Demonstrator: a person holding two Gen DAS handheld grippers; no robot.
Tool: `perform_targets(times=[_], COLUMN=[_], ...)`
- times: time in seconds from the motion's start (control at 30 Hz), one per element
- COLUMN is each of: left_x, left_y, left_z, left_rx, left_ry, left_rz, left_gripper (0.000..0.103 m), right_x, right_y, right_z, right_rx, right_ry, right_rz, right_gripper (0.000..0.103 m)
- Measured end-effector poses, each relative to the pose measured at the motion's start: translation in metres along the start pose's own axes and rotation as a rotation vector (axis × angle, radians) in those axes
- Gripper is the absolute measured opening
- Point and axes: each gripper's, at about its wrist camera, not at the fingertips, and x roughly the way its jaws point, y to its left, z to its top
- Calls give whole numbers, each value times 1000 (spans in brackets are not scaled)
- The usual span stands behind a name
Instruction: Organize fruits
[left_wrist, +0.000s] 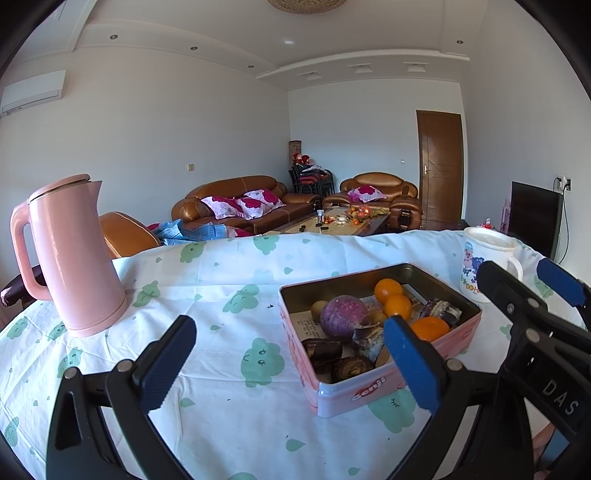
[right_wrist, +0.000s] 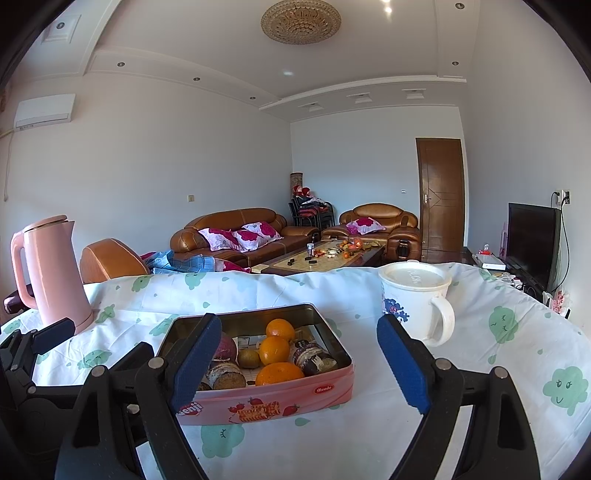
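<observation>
Two grippers are held wide apart above a table covered with a cloud-print cloth (left_wrist: 236, 280), and nothing is clamped in either. A pink tin (right_wrist: 266, 400) serves as the landmark. Inside the tin are seen three oranges (right_wrist: 274, 350), a purple round fruit (left_wrist: 343, 316), small brown fruits (right_wrist: 248, 358) and dark rolled cakes (left_wrist: 322, 352). The left gripper (left_wrist: 291, 363) is seen just left of the tin's near corner, its right finger crossing in front of the tin's near wall; bare cloth lies between its fingers. The right gripper (right_wrist: 301, 363) is held in front of the tin, its left finger overlapping the tin's left end, with open cloth between the fingers to the right of the tin. A pink kettle (left_wrist: 72, 254) stands well to the left of the tin, near the table's left edge. A white lidded mug (right_wrist: 417, 295) stands just behind and to the right of the tin, near the table's far edge. Between kettle and tin, bare cloth is left open.
</observation>
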Motion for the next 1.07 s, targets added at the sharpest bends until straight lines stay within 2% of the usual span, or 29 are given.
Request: perform_targets(times=[0.63, 0.9, 1.07], left_x=[7, 7, 5], left_y=[-2, 1, -3], left_z=[0, 1, 2], left_rx=[3, -17, -5], left_ry=[35, 29, 21], left_rz=[43, 0, 2], left_gripper=[103, 103, 103], right_x=[-3, -2, 0], right_y=[0, 0, 1], right_z=[0, 0, 0], right_rx=[-11, -8, -3], right_ry=[6, 13, 15], right_rz=[-4, -3, -15], right_gripper=[88, 88, 88])
